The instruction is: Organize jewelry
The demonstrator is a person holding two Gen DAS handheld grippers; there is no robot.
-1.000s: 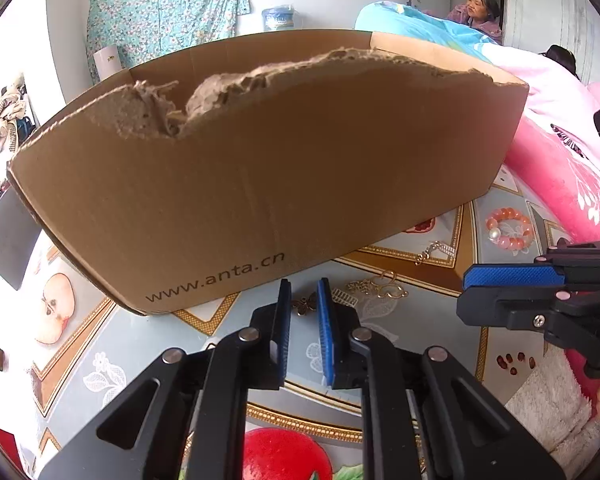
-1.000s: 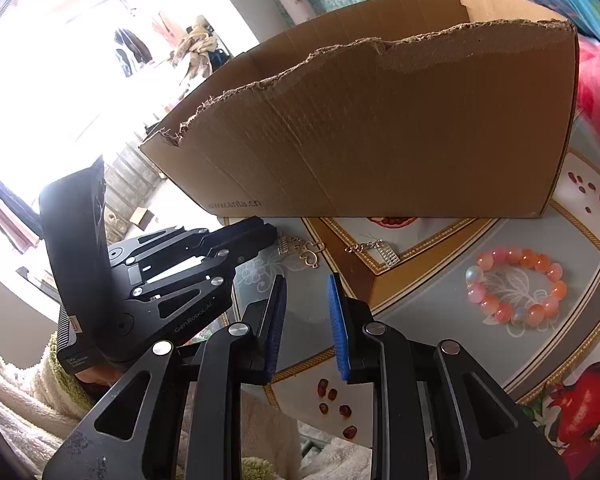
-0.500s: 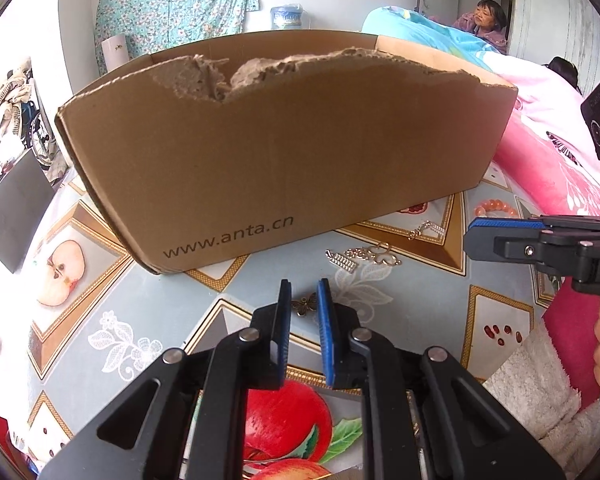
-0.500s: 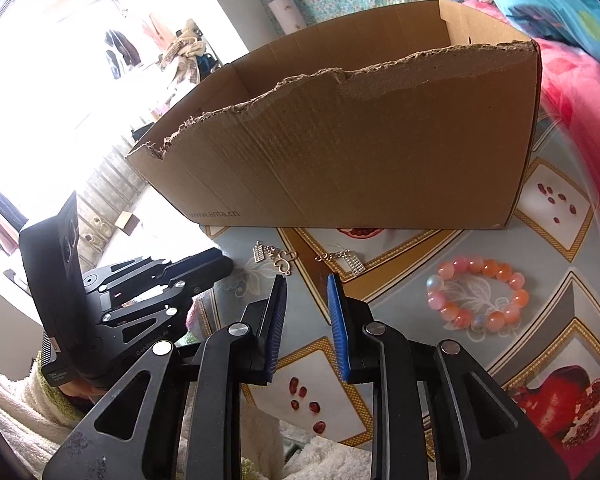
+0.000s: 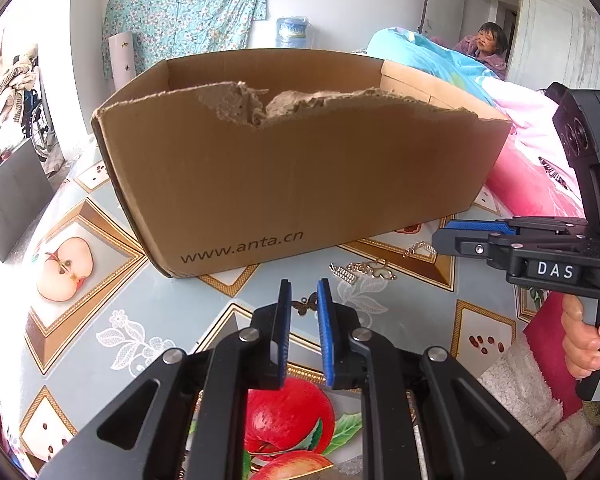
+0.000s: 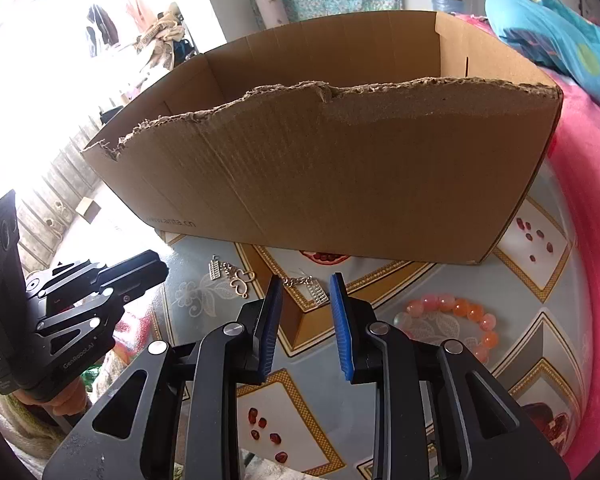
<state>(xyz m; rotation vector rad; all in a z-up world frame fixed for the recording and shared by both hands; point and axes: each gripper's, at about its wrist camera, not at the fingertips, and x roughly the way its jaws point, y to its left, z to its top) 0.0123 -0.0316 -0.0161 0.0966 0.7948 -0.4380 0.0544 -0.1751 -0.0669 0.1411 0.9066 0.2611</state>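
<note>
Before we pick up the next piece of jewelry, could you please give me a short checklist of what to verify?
1. Left hand-held gripper holds nothing: ok, pads apart.
2. Right hand-held gripper holds nothing: ok, pads apart.
3. Small bronze butterfly charm lies free on the table: ok.
4. Pink and orange bead bracelet is unobstructed: ok.
5. Torn brown cardboard box is open on top: ok.
6. Box contents: cannot tell.

Left gripper (image 5: pixel 302 300): black linkage arms, silver pivot screws, ribbed blue pads on the fingers (image 5: pixel 325 320). In the right wrist view its side reads "GenRobot.AI".

Right gripper (image 6: pixel 305 300): same black frame, silver screws, blue pads. Seen from the left, its body carries a white "DAS" label, a black camera housing with a small green light.

White fleecy sleeve (image 5: pixel 512 392) at the right hand (image 5: pixel 584 340).
</note>
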